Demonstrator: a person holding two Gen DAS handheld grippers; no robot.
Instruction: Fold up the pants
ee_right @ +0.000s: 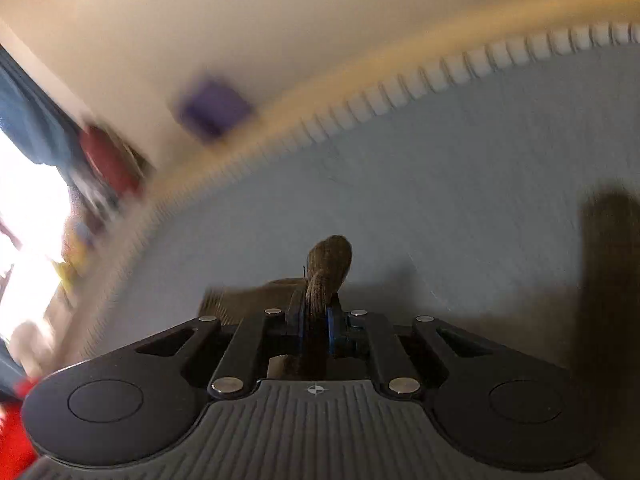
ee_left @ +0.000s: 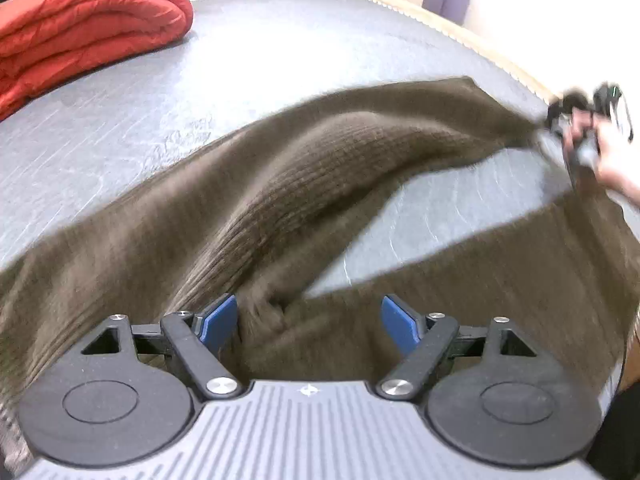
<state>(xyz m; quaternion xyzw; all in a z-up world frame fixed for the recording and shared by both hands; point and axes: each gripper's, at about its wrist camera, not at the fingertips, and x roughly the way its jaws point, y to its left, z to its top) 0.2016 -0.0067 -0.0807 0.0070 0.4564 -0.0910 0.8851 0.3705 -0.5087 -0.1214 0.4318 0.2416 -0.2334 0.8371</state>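
From the left wrist we see the brown pants (ee_left: 280,200) stretched over the grey bed (ee_left: 240,64), our left hand-held gripper (ee_left: 308,322) spread wide. Only the right wrist shows our right hand-held gripper (ee_right: 316,320) clamped on a bunched end.

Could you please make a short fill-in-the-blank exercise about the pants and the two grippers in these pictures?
1. The right gripper is shut on a bunched end of the ____ knit pants.
2. The left gripper has its blue pads ____, with pants fabric between them.
3. The folded quilt far from the left gripper is ____ in colour.
4. The pants lie over a ____ bed sheet.

Missing words: brown; open; red; grey
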